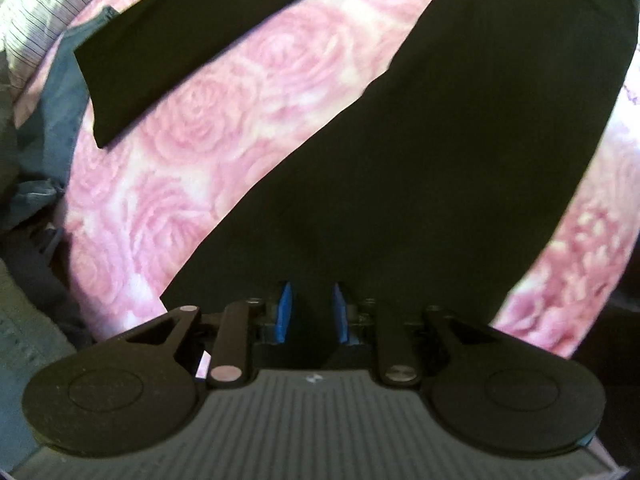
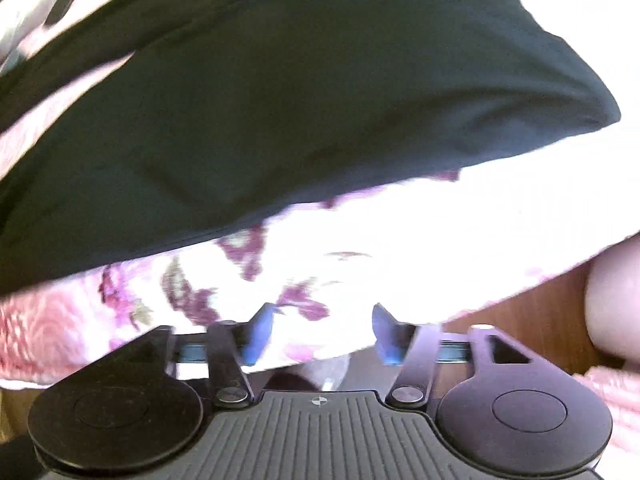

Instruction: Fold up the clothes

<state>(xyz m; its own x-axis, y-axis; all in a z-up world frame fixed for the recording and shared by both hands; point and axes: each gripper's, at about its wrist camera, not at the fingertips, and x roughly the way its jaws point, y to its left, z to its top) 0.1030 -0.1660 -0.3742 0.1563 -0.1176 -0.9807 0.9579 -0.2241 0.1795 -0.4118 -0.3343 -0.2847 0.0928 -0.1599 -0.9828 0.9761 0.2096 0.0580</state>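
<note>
A pair of black trousers (image 1: pixel 460 140) lies flat on a pink rose-patterned bedspread (image 1: pixel 224 120), its two legs spread apart. My left gripper (image 1: pixel 312 312) sits over the near end of one leg, blue pads (image 1: pixel 285 312) a small way apart with dark cloth between them; whether it grips is unclear. In the right wrist view the black trousers (image 2: pixel 280 100) lie ahead. My right gripper (image 2: pixel 322 332) is open and empty over the floral bed edge, short of the cloth.
A blue-grey garment (image 1: pixel 56 92) and a striped white cloth (image 1: pixel 44 8) lie at the bed's far left. A brown wooden floor (image 2: pixel 532 320) shows past the bed edge at right. A pale rounded object (image 2: pixel 616 300) is at the far right.
</note>
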